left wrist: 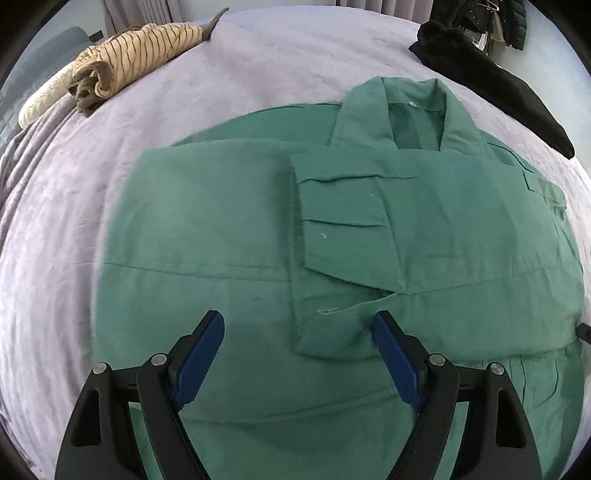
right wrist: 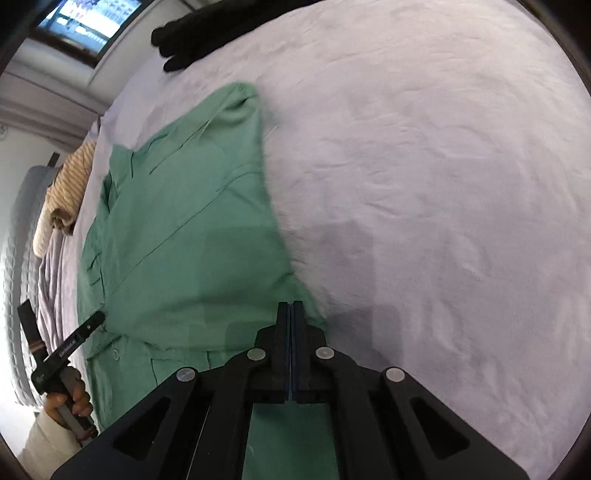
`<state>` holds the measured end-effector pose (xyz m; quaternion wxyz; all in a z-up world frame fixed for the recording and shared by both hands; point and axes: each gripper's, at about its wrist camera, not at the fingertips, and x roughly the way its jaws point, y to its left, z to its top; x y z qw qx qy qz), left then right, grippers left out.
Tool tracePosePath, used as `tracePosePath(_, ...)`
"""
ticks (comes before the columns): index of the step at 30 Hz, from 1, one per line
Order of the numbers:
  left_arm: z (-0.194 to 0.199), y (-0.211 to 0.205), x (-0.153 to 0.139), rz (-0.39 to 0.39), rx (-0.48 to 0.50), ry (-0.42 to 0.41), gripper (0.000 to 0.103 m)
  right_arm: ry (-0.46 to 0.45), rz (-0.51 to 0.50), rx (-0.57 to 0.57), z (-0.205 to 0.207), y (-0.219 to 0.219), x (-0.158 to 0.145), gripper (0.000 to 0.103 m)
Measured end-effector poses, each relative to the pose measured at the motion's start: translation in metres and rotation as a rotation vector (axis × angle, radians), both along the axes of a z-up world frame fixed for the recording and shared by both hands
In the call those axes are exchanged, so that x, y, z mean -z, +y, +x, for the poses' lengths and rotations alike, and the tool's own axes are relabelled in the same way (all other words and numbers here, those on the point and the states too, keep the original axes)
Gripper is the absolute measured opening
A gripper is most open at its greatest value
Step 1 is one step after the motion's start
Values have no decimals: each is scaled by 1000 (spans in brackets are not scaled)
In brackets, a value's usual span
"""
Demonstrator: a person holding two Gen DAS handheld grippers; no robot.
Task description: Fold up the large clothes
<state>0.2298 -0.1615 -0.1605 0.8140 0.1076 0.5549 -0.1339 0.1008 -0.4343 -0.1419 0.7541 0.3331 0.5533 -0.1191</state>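
A green jacket (left wrist: 229, 229) lies flat on a lilac bed sheet (left wrist: 55, 229), collar (left wrist: 417, 107) at the far side and one sleeve folded across its front. My left gripper (left wrist: 297, 325) hovers over the lower part, jaws wide open, and the sleeve's cuff (left wrist: 332, 332) lies on the bed below the gap, untouched. In the right wrist view the jacket (right wrist: 184, 229) fills the left half. My right gripper (right wrist: 291, 306) is shut, its tips pinched together on the jacket's right edge. The left gripper (right wrist: 61, 314) shows at the lower left, held by a hand (right wrist: 70, 402).
A rolled striped beige garment (left wrist: 136, 48) lies at the bed's far left and a black garment (left wrist: 498, 85) at the far right. Dark clothes (left wrist: 480, 18) hang behind it. Bare sheet (right wrist: 424, 184) stretches right of the jacket. A window (right wrist: 88, 22) is beyond the bed.
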Motion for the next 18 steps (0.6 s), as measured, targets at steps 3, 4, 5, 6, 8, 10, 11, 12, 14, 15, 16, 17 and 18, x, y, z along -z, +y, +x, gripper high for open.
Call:
tracePosePath(3,-7,10,-8,78,-32,-7,84,26,-23,5,-12,-1,-12,3)
tracePosePath(4,-10,15,-11,76,-39,1,84,28,-22,6,-17,-1,-16,3)
tracePosePath(5,-15,24,-15,69,-48,17,84,34,-21,6,-20,0,-19,3)
tracePosePath(6,-18,27,-18,71,-50,24,84,46,-18,4,-25,0,-21,3)
tracePosePath(8,-31,31,-24,85,-48,31,84,63,-11,-4,-29,4,-23,3)
tracePosePath(10,-49,30,-29,99,-43,42,84,80,-9,-27,-35,12,-27,3)
tracePosePath(11,-57,31,-33,103,-41,51,84,86,-8,-38,-37,16,-29,3)
tracePosePath(12,-64,32,-35,104,-42,59,84,90,-2,-49,-38,21,-31,3)
tracePosePath(14,-81,32,-39,105,-47,75,84,97,9,-68,-40,31,-35,3)
tracePosePath(15,-87,31,-41,107,-48,81,84,99,11,-74,-40,35,-37,4)
tracePosePath(16,-91,32,-41,108,-51,89,84,100,13,-81,-41,39,-38,4)
tracePosePath(17,-98,34,-43,107,-58,101,84,102,15,-89,-41,43,-41,5)
tracePosePath(18,-101,35,-43,105,-63,108,84,104,16,-94,-42,46,-43,7)
